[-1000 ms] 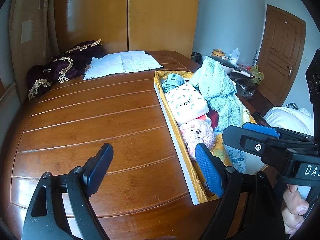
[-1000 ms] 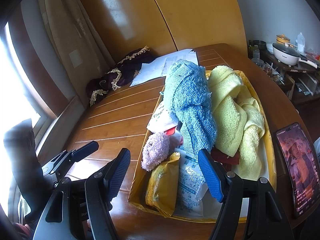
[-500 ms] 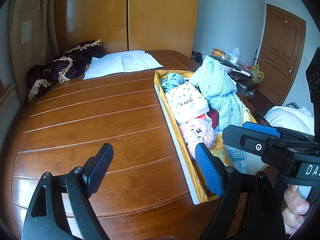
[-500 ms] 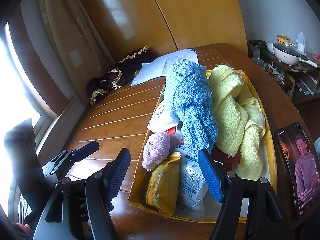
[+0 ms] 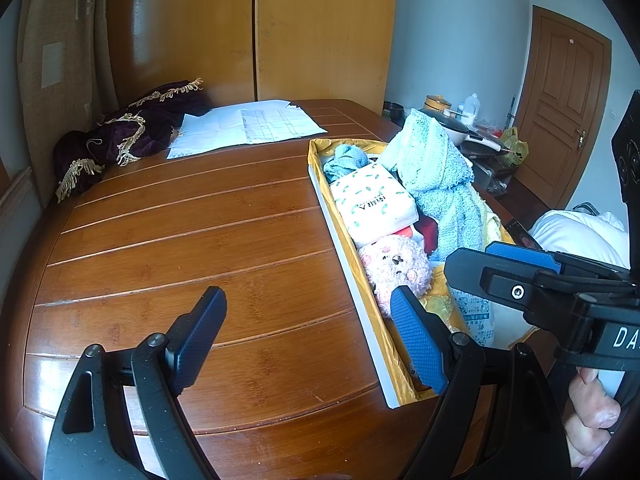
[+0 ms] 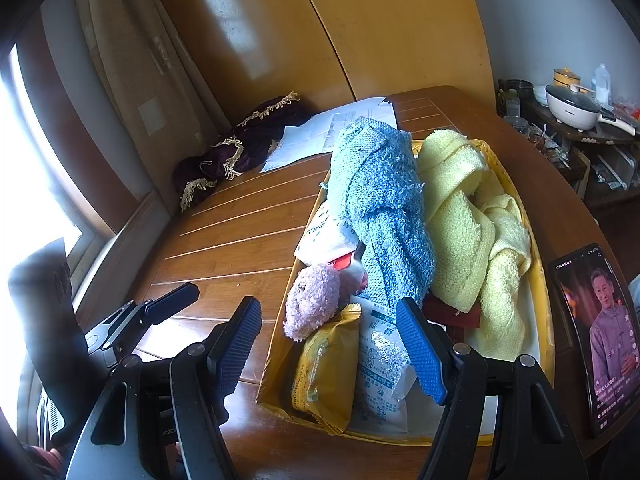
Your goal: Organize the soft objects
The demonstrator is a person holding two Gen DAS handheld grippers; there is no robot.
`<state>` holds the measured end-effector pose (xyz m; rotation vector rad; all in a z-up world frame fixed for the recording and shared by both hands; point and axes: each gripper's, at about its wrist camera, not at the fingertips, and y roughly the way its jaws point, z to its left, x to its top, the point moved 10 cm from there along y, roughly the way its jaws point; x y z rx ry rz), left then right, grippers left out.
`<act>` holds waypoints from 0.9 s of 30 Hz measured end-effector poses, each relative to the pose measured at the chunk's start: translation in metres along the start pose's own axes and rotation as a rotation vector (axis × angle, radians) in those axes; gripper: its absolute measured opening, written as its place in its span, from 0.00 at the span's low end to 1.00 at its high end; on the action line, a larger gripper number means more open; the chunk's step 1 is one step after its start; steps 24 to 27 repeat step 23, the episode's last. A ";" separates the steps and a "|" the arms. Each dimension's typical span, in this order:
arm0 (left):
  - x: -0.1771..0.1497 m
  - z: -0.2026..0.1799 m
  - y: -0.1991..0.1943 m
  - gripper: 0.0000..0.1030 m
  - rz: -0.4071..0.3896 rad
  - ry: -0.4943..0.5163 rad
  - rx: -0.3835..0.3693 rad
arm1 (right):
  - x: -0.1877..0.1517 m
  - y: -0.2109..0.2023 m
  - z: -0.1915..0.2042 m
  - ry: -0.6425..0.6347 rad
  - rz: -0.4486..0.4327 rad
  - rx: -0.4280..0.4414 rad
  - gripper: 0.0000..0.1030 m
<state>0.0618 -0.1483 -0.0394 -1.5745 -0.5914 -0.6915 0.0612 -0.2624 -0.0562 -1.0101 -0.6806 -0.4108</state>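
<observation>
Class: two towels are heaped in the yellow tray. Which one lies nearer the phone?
The yellow towel. It fills the tray's side next to the phone, while the blue towel lies beyond it, towards the bare table.

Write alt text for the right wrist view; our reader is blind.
The open right gripper hovers before a yellow cardboard box on a brown wooden table, heaped with a blue knitted towel, yellow terry towel and pink plush toy.

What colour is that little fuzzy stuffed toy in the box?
Pale pink; the stuffed toy shows best in the left wrist view.
</observation>
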 end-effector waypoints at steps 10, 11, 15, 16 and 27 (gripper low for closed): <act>-0.001 0.001 0.000 0.82 0.002 0.008 -0.001 | 0.000 0.000 0.002 -0.003 0.002 0.002 0.70; 0.000 0.000 0.000 0.82 0.001 0.009 -0.001 | 0.000 0.000 0.002 -0.004 0.002 0.003 0.70; 0.000 0.001 0.001 0.82 0.002 0.013 0.001 | 0.000 0.000 0.003 -0.002 0.002 0.003 0.70; 0.000 0.001 0.001 0.82 0.002 0.014 0.002 | 0.000 0.000 0.003 -0.001 0.002 0.003 0.70; 0.000 0.000 0.001 0.82 0.003 0.014 0.002 | 0.001 0.000 0.002 0.000 0.001 0.002 0.70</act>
